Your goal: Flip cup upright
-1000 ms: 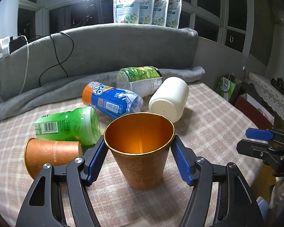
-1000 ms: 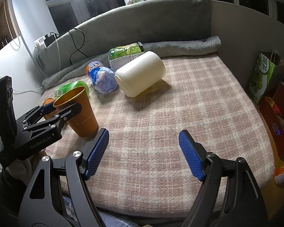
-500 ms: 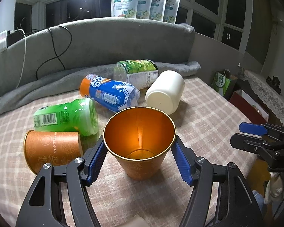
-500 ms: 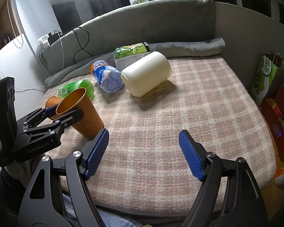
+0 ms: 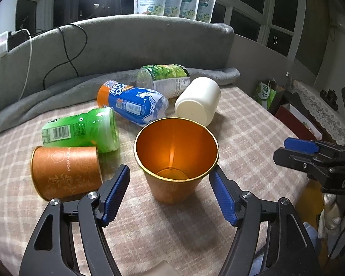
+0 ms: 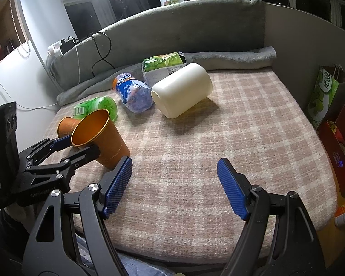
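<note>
Partly, left gripper [image 6: 77, 146] hides upright cup [image 6: 103, 138].

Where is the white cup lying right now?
In the left wrist view the white cup lies on its side on the checked cloth, right of the blue bottle and behind the upright orange cup.

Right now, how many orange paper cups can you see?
2. One cup stands upright between the left tool's open fingers. The other cup lies on its side to its left, beside the green bottle. More may be hidden.
</note>
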{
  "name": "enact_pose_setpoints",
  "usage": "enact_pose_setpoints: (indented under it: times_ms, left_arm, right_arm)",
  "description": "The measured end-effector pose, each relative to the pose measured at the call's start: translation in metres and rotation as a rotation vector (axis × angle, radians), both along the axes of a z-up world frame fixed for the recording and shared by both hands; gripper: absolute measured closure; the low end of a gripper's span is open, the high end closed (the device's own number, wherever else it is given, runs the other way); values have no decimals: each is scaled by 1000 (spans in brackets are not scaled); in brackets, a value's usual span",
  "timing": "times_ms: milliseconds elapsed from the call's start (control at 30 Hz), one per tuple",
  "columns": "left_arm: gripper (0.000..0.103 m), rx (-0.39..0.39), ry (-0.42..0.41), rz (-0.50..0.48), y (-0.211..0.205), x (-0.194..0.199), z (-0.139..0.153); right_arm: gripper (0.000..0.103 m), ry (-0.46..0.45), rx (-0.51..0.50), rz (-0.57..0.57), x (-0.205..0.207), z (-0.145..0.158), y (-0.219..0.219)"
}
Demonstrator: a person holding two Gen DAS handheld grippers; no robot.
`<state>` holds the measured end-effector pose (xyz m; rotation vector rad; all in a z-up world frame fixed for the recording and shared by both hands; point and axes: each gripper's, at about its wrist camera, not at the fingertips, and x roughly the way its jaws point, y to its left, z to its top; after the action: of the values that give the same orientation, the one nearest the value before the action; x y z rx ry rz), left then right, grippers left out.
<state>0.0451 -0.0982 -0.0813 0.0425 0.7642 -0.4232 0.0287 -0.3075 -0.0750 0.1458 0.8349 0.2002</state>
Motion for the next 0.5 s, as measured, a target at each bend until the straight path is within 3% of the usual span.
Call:
enact_pose_setpoints:
  times_ms: [333, 433, 500]
  left_arm:
    - [32, -8, -17, 21, 18, -21, 12]
    - [31, -12, -66, 69, 31, -29, 22]
    - [31, -12, -123, 120, 40, -35, 32]
  right_arm:
    - [24, -28, -13, -6, 0, 7, 2]
    - [23, -70, -34, -23, -3, 14, 2]
    - [17, -103, -40, -36, -5, 19, 1]
